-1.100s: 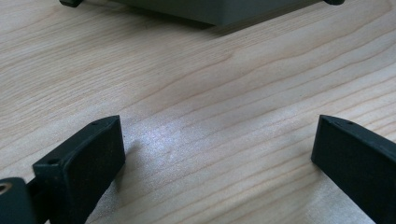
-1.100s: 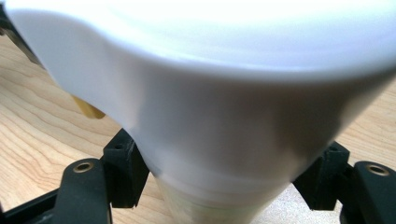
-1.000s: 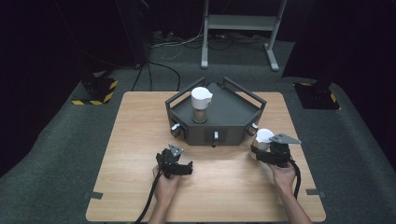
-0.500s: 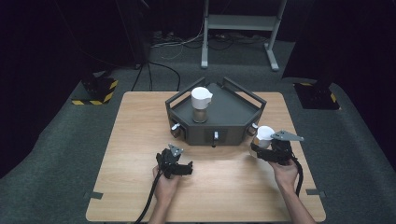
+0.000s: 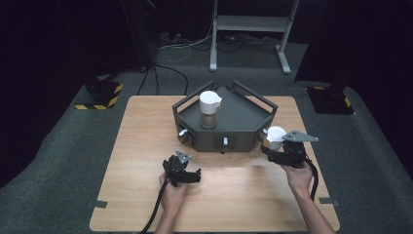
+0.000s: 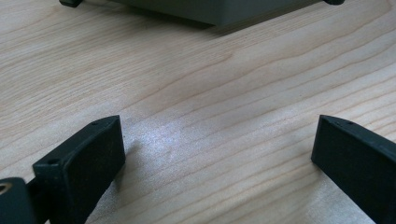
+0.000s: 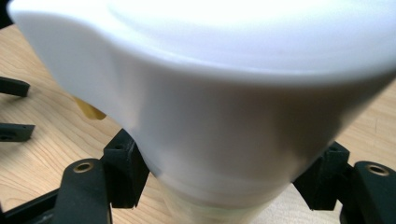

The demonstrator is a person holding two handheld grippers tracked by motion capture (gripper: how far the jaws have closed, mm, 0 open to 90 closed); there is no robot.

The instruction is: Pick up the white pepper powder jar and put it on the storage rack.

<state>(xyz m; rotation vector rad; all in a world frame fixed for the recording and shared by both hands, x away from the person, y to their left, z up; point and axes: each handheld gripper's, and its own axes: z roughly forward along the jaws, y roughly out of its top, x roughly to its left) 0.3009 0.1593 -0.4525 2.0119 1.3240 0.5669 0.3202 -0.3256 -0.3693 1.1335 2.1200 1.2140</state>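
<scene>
At right of frame, right gripper (image 5: 278,148) is clamping a white-lidded cup (image 5: 275,135); a matching cup (image 5: 209,108) is sitting on the dark tray (image 5: 243,114). Left gripper (image 5: 187,173) is idling wide open. Likely one placement left.

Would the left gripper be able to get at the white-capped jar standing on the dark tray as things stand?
Probably yes: the left gripper is open and empty, with bare table ahead; only the tray rim stands before the jar.

Table (image 6: 196,93) pale matt wood grain; cup (image 7: 224,107) smooth white plastic
</scene>
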